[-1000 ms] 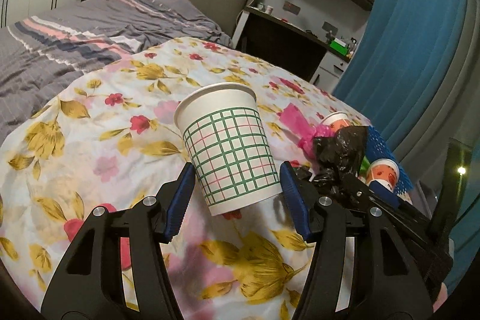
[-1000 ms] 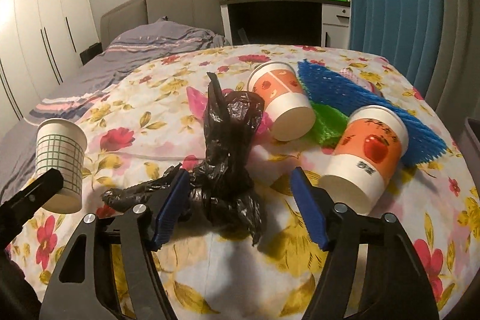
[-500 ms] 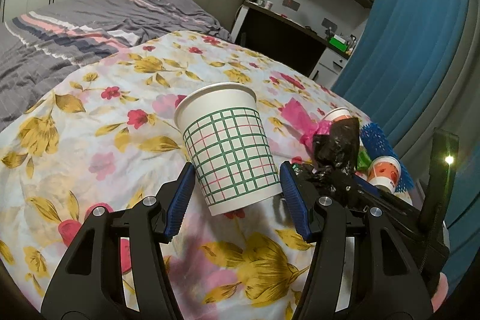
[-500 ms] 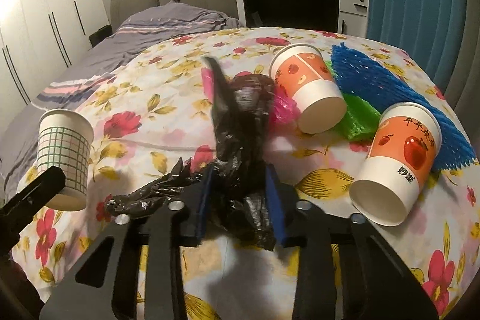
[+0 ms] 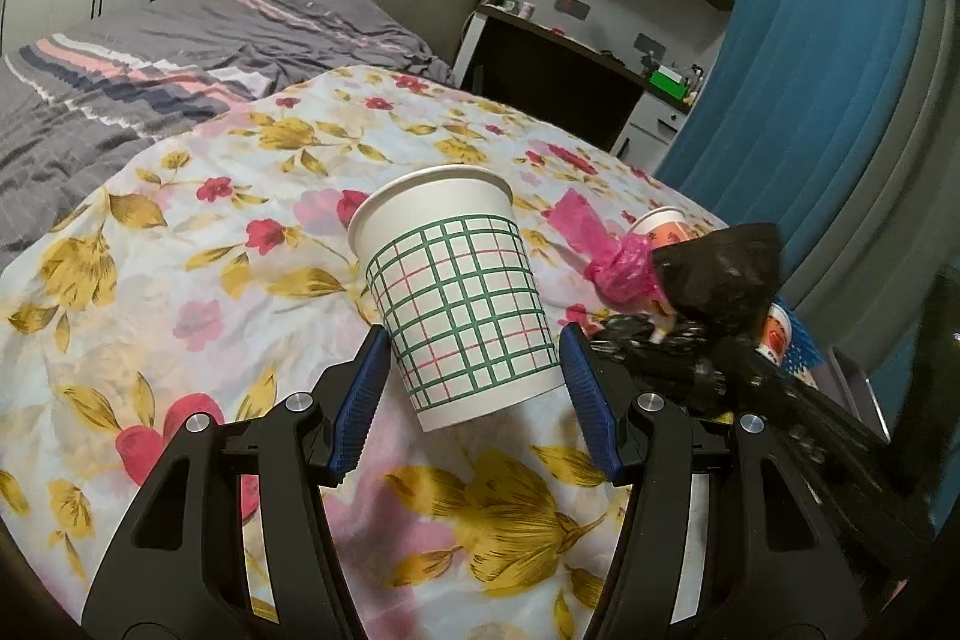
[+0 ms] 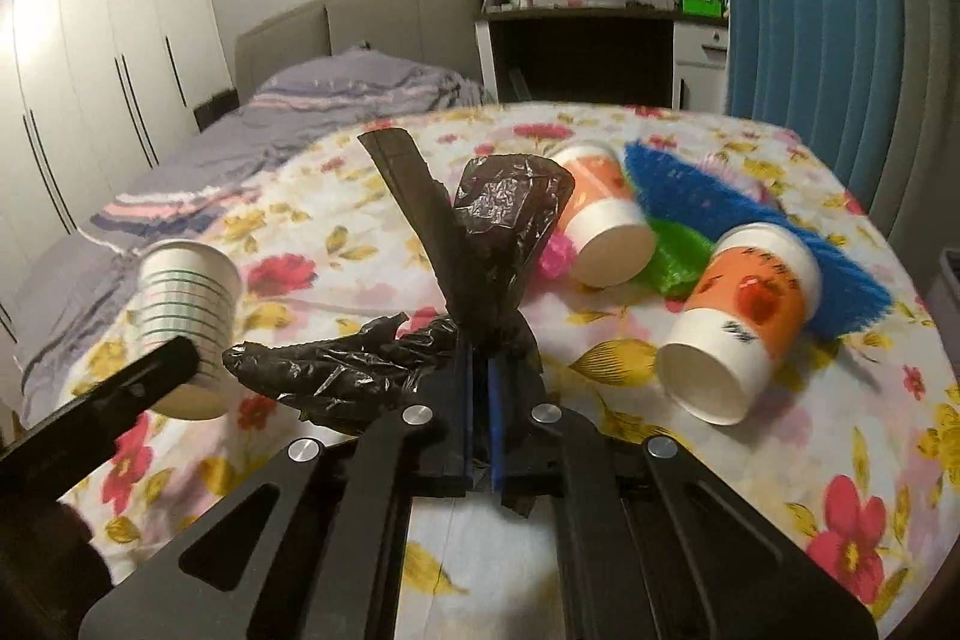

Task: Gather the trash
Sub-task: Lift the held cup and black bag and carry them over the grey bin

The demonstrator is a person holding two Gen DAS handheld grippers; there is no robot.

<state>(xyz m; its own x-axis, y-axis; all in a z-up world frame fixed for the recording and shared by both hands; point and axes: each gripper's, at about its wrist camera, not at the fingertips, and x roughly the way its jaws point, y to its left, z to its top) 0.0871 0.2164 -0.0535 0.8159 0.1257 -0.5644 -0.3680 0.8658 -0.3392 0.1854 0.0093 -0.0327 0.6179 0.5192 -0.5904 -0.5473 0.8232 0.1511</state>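
My right claw [image 6: 478, 400] has just clamped onto the black bag [image 6: 480, 250]. My left claw [image 5: 471, 388] grips the checked cup [image 5: 459, 298], so bagging can begin.

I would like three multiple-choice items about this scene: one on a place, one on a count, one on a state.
1. Where is the green-checked paper cup?
A. between the left gripper's fingers
B. inside the black bag
C. on the desk

2. How many orange paper cups lie on the floral sheet?
A. one
B. two
C. four

3. What state is the right gripper in?
A. wide open
B. shut on the black plastic bag
C. out of view

Answers:
1 A, it sits between the blue pads of the left gripper.
2 B, one and another lie on their sides.
3 B, its fingers pinch the black plastic bag.
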